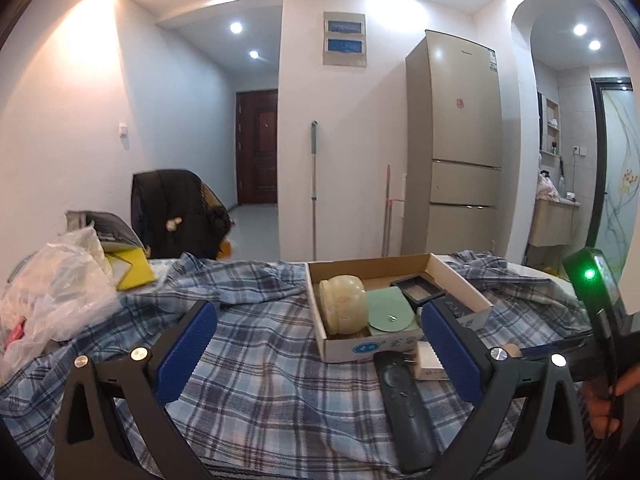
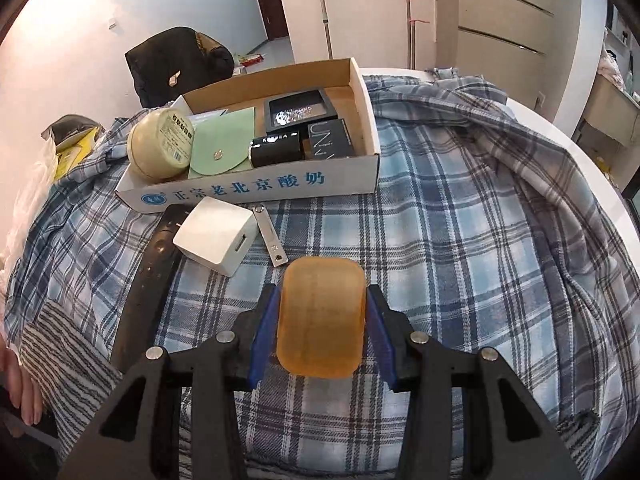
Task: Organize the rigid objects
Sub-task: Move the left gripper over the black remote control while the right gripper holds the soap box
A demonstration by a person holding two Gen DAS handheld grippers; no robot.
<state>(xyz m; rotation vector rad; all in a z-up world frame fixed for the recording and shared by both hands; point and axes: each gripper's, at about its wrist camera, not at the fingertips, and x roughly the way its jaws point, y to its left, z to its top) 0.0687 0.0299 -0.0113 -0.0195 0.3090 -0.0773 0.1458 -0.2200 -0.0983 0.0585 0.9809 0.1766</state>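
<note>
So the right gripper had its jaws pinching a translucent amber block with rounded corners, waxy like a soap bar, held above the blue plaid cloth. At about 11 o'clock from it sat a shallow cardboard box holding a cream round jar, a mint green snap pouch, a small black box and a glossy black tray. Just outside the box's front wall lay a white cube charger, a flat metal clip and a long matte black remote. The left gripper had its ribbed blue jaws spread wide, nothing between them.
</note>
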